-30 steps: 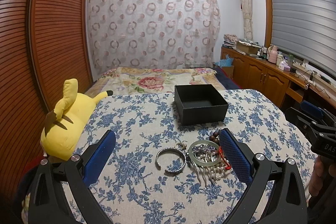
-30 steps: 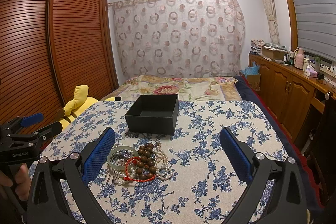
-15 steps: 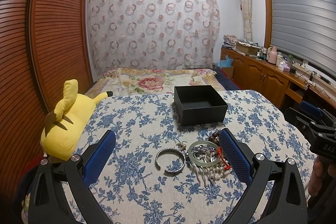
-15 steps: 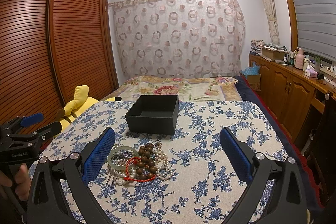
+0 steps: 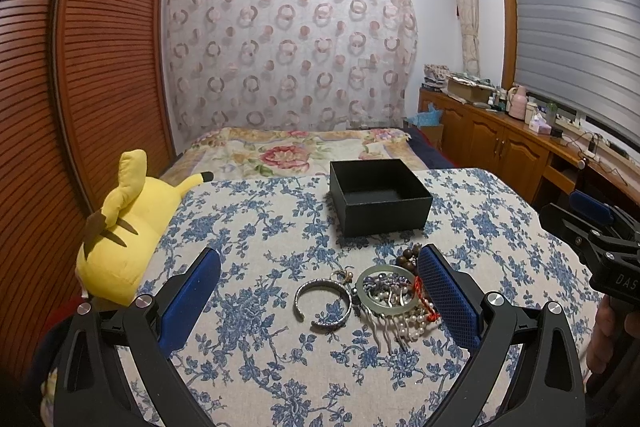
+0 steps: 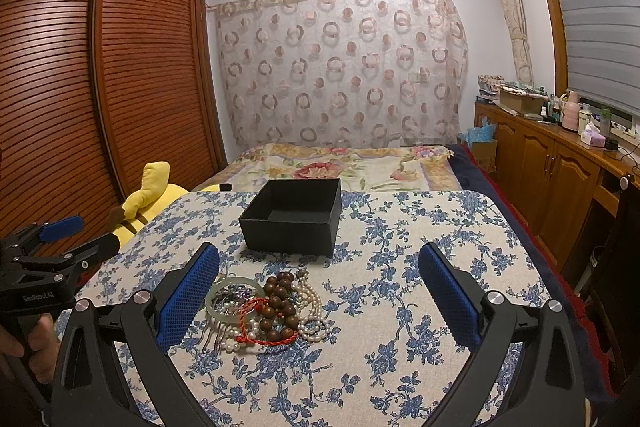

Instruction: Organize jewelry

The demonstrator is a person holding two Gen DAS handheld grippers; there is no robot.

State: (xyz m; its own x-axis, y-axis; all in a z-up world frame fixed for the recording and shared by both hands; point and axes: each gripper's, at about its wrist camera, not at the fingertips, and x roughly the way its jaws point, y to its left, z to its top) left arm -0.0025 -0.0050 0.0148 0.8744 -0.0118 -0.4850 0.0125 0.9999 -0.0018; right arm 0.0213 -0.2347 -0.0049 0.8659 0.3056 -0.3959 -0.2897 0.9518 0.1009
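Note:
An open, empty black box (image 5: 380, 199) (image 6: 294, 223) stands mid-table on the blue-flowered cloth. In front of it lies a jewelry pile (image 6: 268, 307): a pale jade bangle (image 5: 384, 269), brown wooden beads (image 6: 280, 299), pearl strands (image 6: 312, 303), a red cord (image 6: 244, 315) and a hair comb (image 5: 390, 331). A silver cuff bracelet (image 5: 316, 283) lies just left of the pile. My left gripper (image 5: 319, 259) is open, hovering with the cuff and bangle between its fingers. My right gripper (image 6: 319, 255) is open too, with the pile by its left finger. Neither holds anything.
A yellow plush toy (image 5: 128, 227) leans at the table's left edge by the slatted wardrobe (image 5: 100, 67). A bed (image 5: 292, 147) lies beyond the table. Wooden cabinets (image 6: 560, 167) with clutter on top line the right wall. A hand shows under each gripper.

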